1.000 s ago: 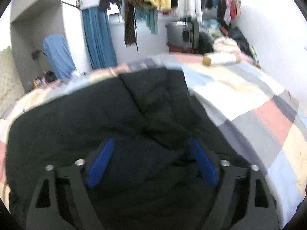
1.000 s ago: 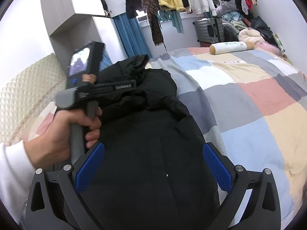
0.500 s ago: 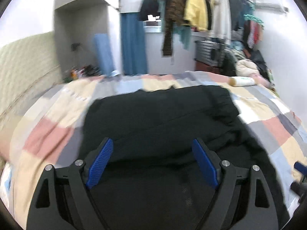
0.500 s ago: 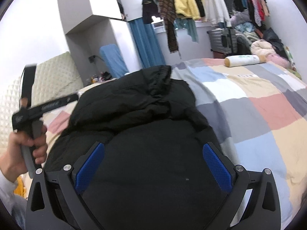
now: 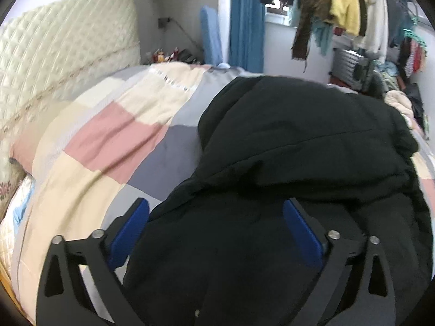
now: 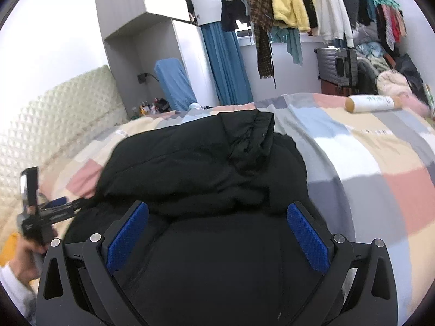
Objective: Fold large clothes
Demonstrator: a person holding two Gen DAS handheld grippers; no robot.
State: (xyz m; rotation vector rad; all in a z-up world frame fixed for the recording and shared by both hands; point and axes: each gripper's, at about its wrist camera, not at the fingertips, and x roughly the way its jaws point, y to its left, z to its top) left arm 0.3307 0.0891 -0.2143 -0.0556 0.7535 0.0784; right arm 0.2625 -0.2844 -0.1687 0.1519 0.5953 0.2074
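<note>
Now, jacket: we see the black padded jacket (image 5: 299,163) lying bunched on the bed, a folded upper layer heaped just ahead of both tools.
Left tool: our left tool (image 5: 216,231) has just been opening, jaws now wide apart; jacket cloth lies between the blue pads (image 5: 299,233), neither pressing it.
Right tool: our right tool (image 6: 217,233) stands with jaws wide apart over the jacket, gripping nothing.
Left hand: in the right view, our left hand (image 6: 27,252) holds its tool's handle, left of the right tool.
Bed: checked quilt (image 6: 380,163) spreads either side of the tools.
Beyond: a pale roll (image 6: 371,103) lies far ahead to the right.
</note>
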